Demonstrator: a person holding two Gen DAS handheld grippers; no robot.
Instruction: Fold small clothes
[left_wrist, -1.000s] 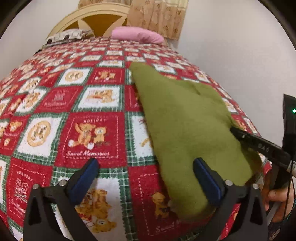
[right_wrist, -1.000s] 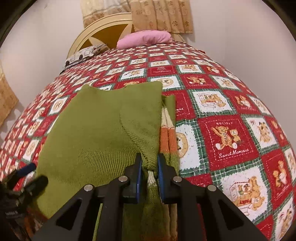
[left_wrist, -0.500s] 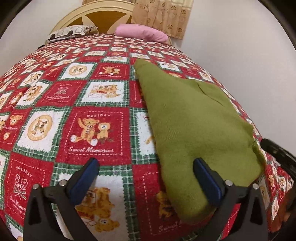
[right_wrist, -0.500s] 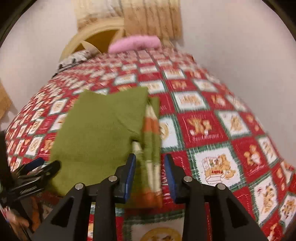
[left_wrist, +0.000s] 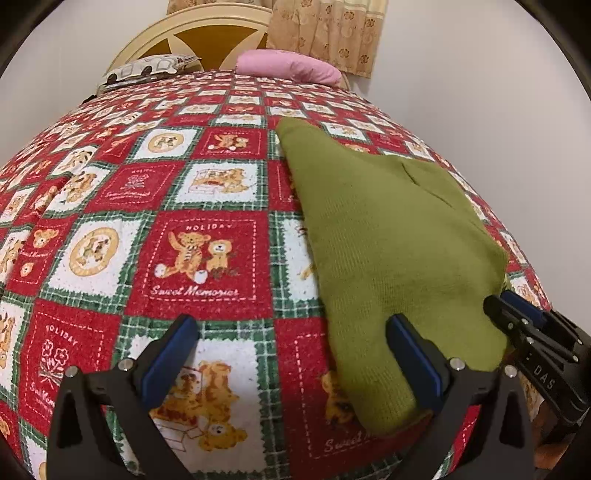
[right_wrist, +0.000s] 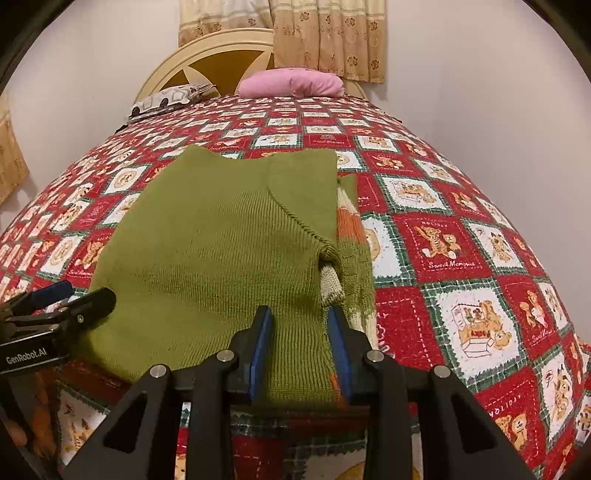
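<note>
A small green knit sweater (right_wrist: 221, 258) lies folded on the bed, with an orange and cream striped sleeve (right_wrist: 347, 225) showing along its right edge. It also shows in the left wrist view (left_wrist: 388, 240), at the right. My right gripper (right_wrist: 299, 325) is open, its jaws a short way apart over the sweater's near right edge, gripping nothing. My left gripper (left_wrist: 291, 343) is wide open and empty above the bedspread, its right finger over the sweater's near left edge. Each gripper shows in the other's view: the right gripper (left_wrist: 532, 328) and the left gripper (right_wrist: 62, 299).
The bed is covered by a red, green and white teddy-bear quilt (left_wrist: 147, 221). A pink pillow (right_wrist: 291, 83) and a patterned pillow (right_wrist: 166, 98) lie by the cream headboard (right_wrist: 207, 55). A white wall runs along the bed's right side.
My right gripper opened and let go of the sweater's edge, then drew back a little toward the near side. The sweater now lies flat. My left gripper stayed open and barely moved.
</note>
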